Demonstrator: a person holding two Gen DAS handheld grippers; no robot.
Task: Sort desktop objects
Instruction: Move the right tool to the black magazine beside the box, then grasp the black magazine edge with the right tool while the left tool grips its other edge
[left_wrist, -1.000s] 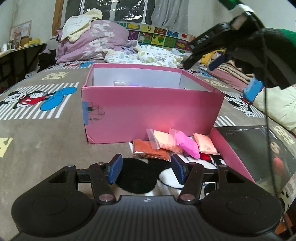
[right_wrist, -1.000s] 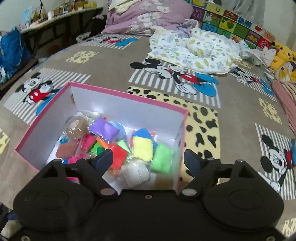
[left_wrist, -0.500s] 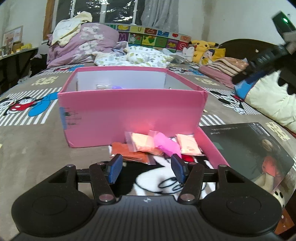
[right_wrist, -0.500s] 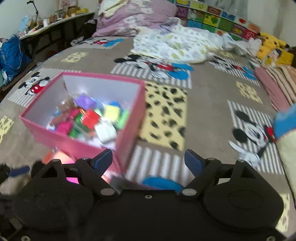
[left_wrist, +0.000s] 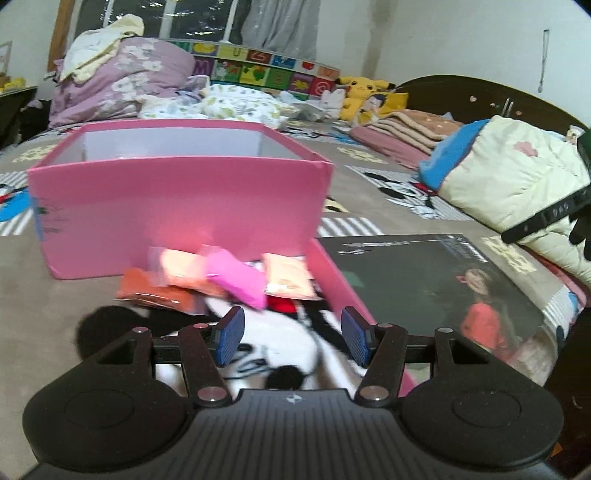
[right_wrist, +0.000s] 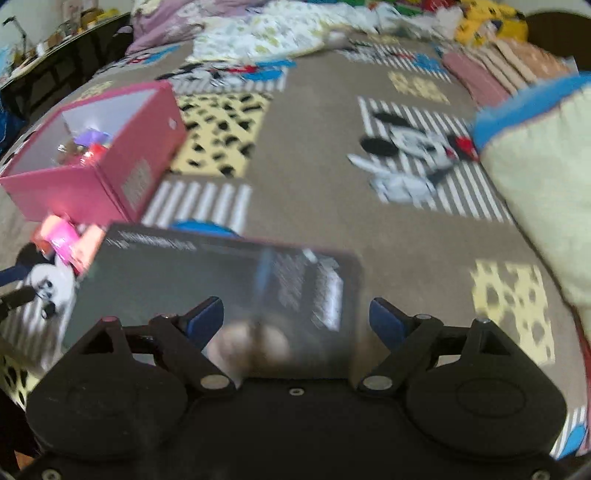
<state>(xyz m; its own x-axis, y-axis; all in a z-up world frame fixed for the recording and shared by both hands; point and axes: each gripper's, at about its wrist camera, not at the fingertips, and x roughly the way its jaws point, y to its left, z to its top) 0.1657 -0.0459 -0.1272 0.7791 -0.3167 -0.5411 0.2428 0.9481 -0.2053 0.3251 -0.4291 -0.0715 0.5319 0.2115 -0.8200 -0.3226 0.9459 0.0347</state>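
Left wrist view: my left tool (left_wrist: 291, 338) gapes, nothing in it, low before the clay packets (left_wrist: 218, 275) lying on the bed by the pink box (left_wrist: 177, 210). Right tool (right_wrist: 297, 319) also released, over the box lid (right_wrist: 207, 280) (blurry). Risk: slick overlapping bags, may pinch two or slip.

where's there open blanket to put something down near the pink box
Bare blanket lies left of the pink box, and a wider stretch runs between the box, the box lid and the cream quilt. It is crowded in front of the box, where the clay packets lie against the lid's edge.
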